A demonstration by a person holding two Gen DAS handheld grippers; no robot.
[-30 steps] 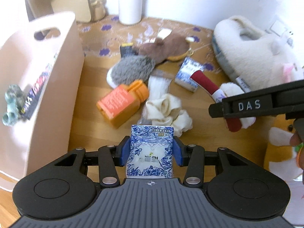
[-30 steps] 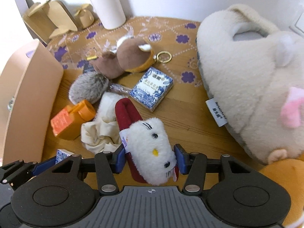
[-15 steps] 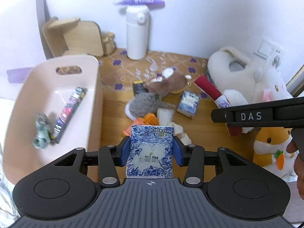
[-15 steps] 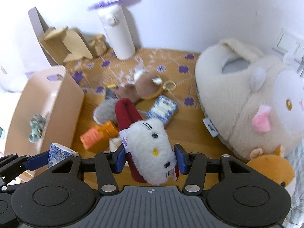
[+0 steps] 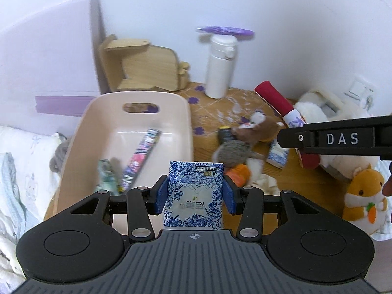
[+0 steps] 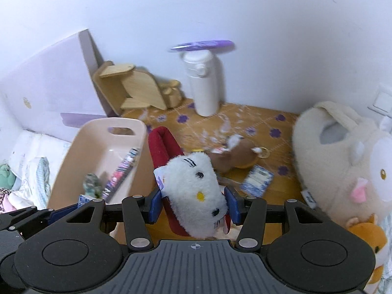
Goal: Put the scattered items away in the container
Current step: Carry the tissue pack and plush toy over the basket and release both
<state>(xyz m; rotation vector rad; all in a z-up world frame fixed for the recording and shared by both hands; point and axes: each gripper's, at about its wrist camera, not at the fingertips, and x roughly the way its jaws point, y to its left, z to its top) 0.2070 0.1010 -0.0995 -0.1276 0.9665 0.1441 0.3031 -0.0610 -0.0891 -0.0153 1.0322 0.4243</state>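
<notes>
My left gripper [image 5: 194, 194] is shut on a blue-and-white tissue pack [image 5: 194, 196], held high beside the near right corner of the pink bin [image 5: 186, 112]. My right gripper [image 6: 193, 204] is shut on a red slipper with a white cat face [image 6: 193, 186]; the slipper's red end [image 5: 272, 98] also pokes up past the right gripper's arm in the left wrist view. Inside the pink bin [image 6: 139, 132] lie a long patterned packet [image 5: 140, 158] and a small greenish toy [image 5: 106, 175]. On the wooden table [image 6: 286, 169] remain a brown plush [image 6: 235, 158], another tissue pack [image 6: 257, 178], a grey furry item [image 5: 232, 152] and an orange bottle [image 5: 238, 172].
A white flask [image 6: 204, 83] and wooden stand [image 6: 132, 88] sit against the back wall. A large cream plush slipper [image 6: 338, 156] and an orange hamster toy [image 5: 362, 196] fill the right side. Bedding [image 5: 14, 171] lies left of the bin. A crumpled cream cloth [image 5: 265, 183] lies near the bottle.
Both grippers have risen well above the table with their loads still gripped, so the table items look smaller. The bin's inside now shows from above in both views.
</notes>
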